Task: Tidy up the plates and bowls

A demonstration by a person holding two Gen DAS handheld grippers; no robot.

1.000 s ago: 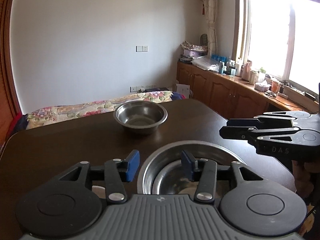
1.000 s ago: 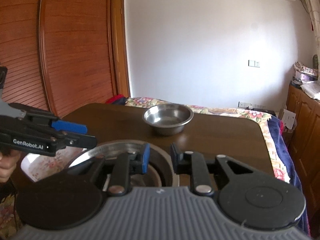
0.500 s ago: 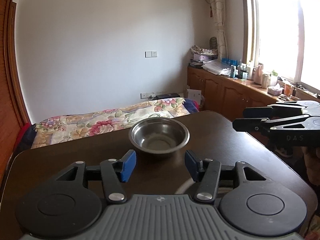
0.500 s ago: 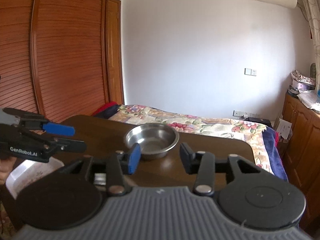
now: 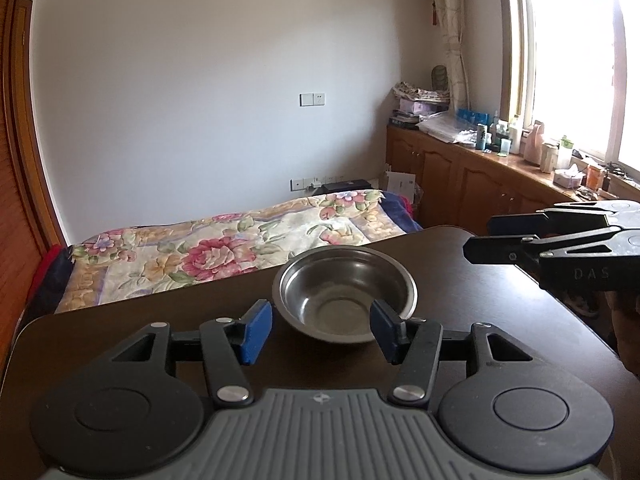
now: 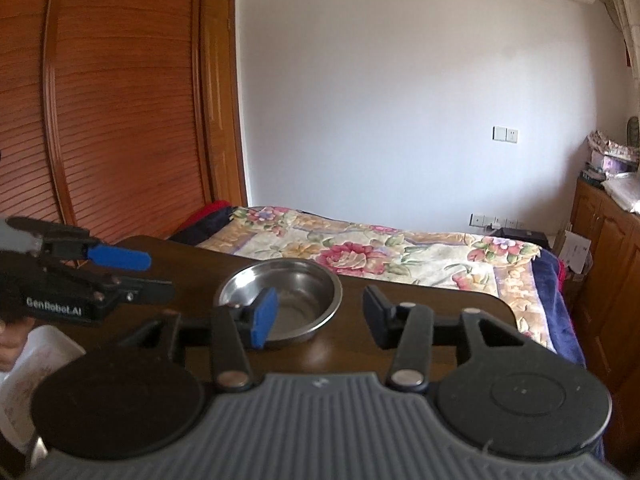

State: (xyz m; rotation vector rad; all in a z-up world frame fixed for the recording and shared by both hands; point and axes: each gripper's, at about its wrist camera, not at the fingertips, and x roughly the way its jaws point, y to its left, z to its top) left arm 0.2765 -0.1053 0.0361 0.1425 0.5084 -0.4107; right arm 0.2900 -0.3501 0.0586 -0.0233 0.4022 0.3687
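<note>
A small steel bowl (image 5: 344,292) stands upright near the far edge of the dark wooden table (image 5: 120,328); it also shows in the right wrist view (image 6: 288,300). My left gripper (image 5: 322,332) is open and empty, just short of the bowl, which sits between its blue pads. My right gripper (image 6: 318,318) is open and empty, its left pad in front of the bowl. A white floral dish (image 6: 32,372) lies at the table's near left, partly hidden. The larger steel bowl is out of view.
A bed with a floral quilt (image 5: 224,248) lies beyond the table's far edge. Wooden cabinets with clutter (image 5: 500,168) run along the right under the window. A wooden wardrobe (image 6: 100,100) stands on the left.
Both grippers rose and moved forward toward the small bowl. The large steel bowl below them dropped out of view. Both jaws opened wider.
</note>
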